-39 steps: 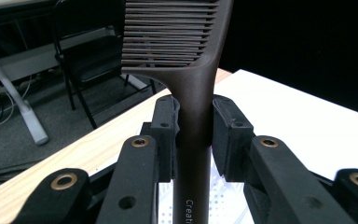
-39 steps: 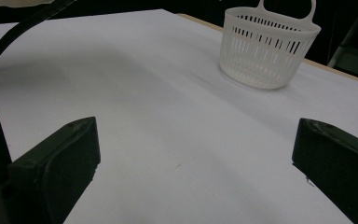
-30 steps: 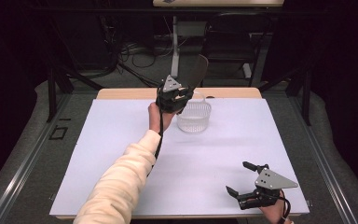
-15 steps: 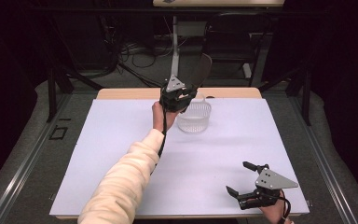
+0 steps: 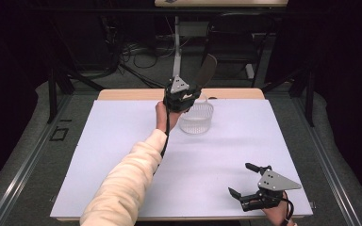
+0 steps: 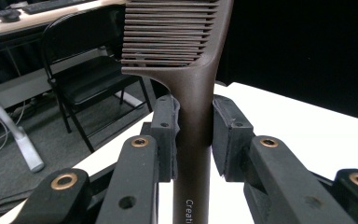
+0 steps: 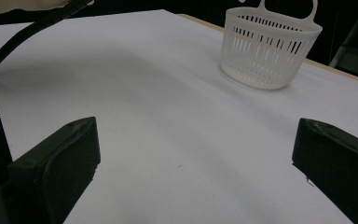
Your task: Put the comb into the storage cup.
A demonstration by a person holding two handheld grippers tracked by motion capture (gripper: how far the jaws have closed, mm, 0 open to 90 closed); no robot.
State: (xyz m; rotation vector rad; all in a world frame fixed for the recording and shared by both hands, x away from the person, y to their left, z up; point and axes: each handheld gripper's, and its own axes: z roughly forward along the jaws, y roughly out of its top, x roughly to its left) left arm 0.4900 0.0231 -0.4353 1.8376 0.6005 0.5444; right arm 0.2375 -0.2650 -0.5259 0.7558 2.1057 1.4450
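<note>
My left gripper (image 5: 185, 99) is raised at the far middle of the table, shut on the handle of a dark brown comb (image 5: 206, 70) that sticks up and to the right. Seen from the left gripper view, the comb (image 6: 193, 93) stands between the pads, teeth at the top. Just to the right of that gripper, below the comb, sits a white slotted basket (image 5: 196, 118). The basket (image 7: 270, 44) also appears far off in the right gripper view. My right gripper (image 5: 245, 180) rests open near the table's front right corner with nothing between its jaws.
A white sheet (image 5: 122, 141) covers the table, with a wooden edge (image 5: 136, 93) along the back. A black folding chair (image 6: 88, 74) and cables stand on the floor behind the table. The person's cream sleeve (image 5: 122, 183) stretches across the left middle.
The left gripper has lifted the comb slightly higher and a little to the right, closer over the basket. The right gripper has stayed put.
</note>
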